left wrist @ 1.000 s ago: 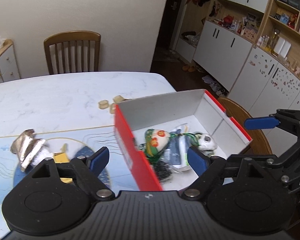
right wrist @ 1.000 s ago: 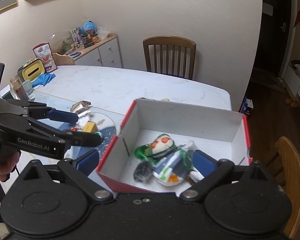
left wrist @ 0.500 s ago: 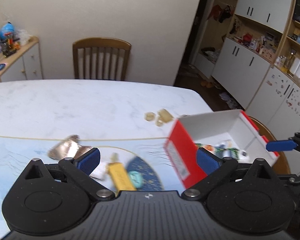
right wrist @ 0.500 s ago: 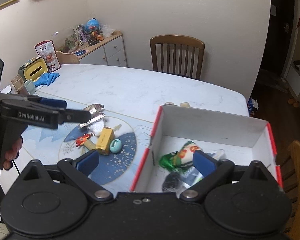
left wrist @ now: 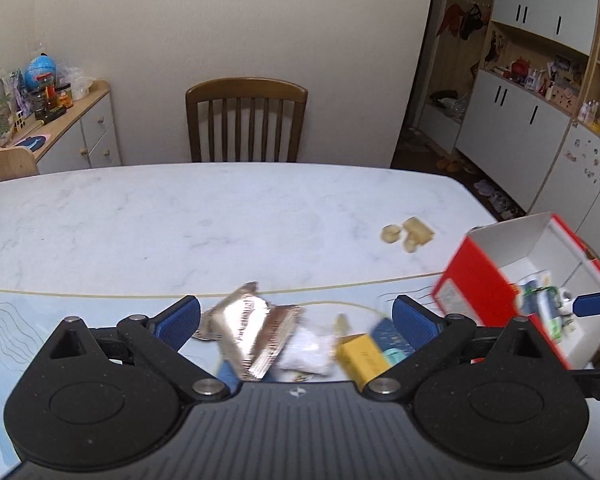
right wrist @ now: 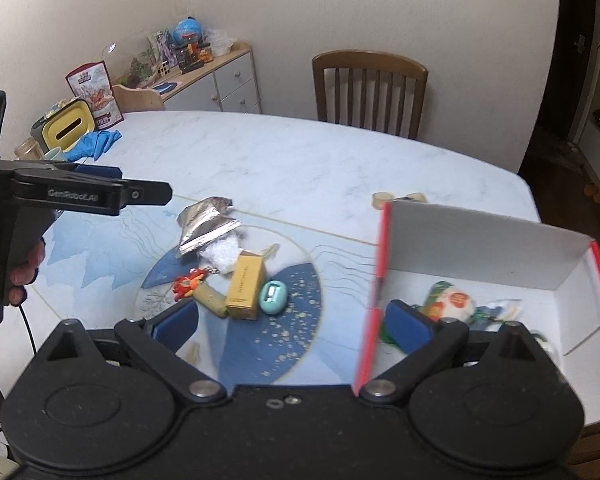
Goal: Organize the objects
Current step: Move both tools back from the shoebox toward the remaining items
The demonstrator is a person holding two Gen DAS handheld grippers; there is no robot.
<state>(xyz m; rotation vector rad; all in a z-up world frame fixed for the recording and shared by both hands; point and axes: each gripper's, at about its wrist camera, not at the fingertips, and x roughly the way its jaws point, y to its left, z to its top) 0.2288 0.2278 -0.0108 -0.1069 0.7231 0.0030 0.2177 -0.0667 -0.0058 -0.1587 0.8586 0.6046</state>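
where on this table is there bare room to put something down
The widest bare stretch is the marble top between the wooden chair and the silver foil packet. The blue placemat is crowded around the yellow box and teal oval. The red and white box fills the right end.

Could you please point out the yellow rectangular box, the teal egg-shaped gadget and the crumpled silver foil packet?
yellow rectangular box (right wrist: 245, 287), right wrist view, top face
teal egg-shaped gadget (right wrist: 273, 297), right wrist view, centre
crumpled silver foil packet (right wrist: 204, 229), right wrist view, middle
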